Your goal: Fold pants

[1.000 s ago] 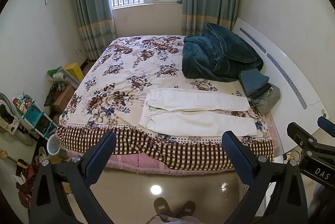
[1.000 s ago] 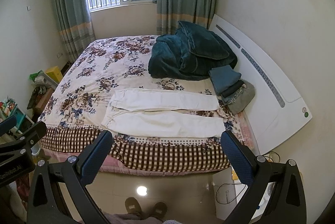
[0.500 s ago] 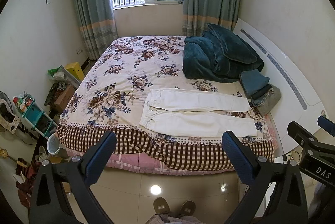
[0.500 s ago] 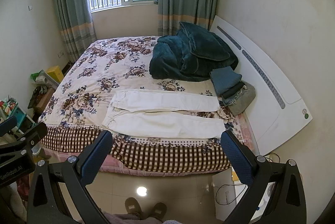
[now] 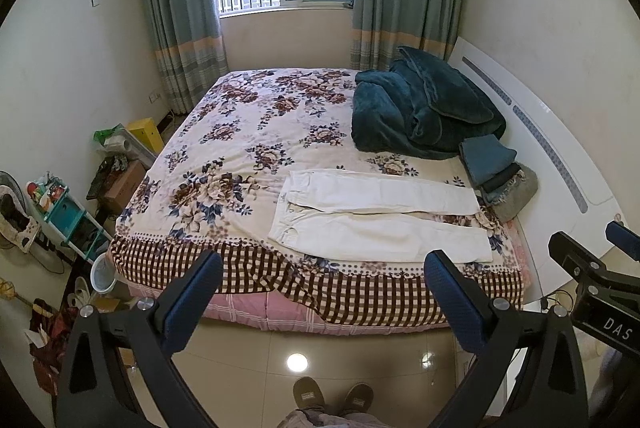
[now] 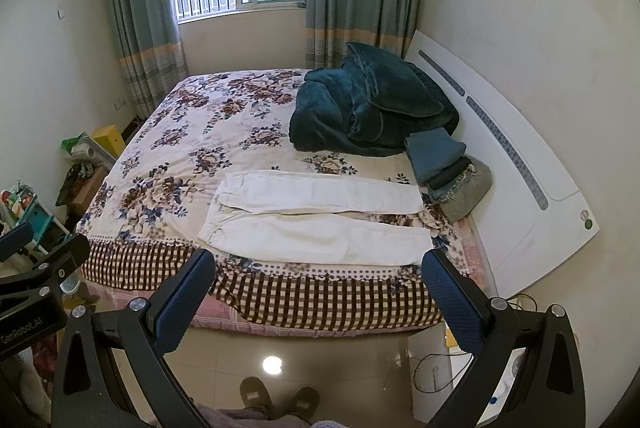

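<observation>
White pants (image 5: 380, 216) lie flat on the floral bed (image 5: 240, 148) near its front edge, waist to the left, both legs spread apart and pointing right; they also show in the right wrist view (image 6: 316, 216). My left gripper (image 5: 320, 280) is open and empty, held above the floor well short of the bed. My right gripper (image 6: 316, 280) is open and empty too, at about the same distance. Part of the right gripper shows at the right edge of the left wrist view (image 5: 592, 292).
A teal blanket (image 5: 420, 112) is heaped at the back right of the bed. A stack of folded clothes (image 5: 496, 176) sits by the white headboard (image 5: 560, 156). Shelves and clutter (image 5: 60, 212) stand on the floor to the left. The person's slippers (image 5: 332, 394) are on the tiled floor.
Both views have shifted only slightly; the bed sits a touch closer and lower. The pants have not moved and both grippers stay open.
</observation>
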Demonstrator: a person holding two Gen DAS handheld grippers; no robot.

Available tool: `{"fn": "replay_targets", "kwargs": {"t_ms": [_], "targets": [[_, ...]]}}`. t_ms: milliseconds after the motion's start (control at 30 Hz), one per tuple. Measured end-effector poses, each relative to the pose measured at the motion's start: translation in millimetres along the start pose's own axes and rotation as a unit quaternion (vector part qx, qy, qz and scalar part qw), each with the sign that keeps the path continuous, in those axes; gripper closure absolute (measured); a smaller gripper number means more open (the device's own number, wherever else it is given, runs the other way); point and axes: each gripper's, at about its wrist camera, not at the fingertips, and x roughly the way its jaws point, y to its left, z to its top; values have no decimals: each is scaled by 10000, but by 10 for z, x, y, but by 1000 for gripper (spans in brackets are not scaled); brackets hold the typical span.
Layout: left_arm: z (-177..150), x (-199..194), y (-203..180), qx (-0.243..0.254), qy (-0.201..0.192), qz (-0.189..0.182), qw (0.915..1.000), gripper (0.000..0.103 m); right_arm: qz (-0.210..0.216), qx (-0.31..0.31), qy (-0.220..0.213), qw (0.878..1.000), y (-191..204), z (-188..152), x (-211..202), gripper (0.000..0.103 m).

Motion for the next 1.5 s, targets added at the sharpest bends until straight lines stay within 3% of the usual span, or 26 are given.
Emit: {"fn": "replay_targets", "kwargs": {"t_ms": [700,933,1233,1500], "targets": [[-24,-12,106,21,-7,-40,10000,0,-20,110,57,9999,176,-1,83,0],[139,157,234,46,-137,-21,9999,0,-297,346,56,9989,303,27,298,0],[477,741,416,69,-276,-69,9996,0,-841,840,68,9929,377,320,970,0],[854,1610,362,44,2,72,10000,0,-1119,1225,346,9855,16,767,2218,0]]}}
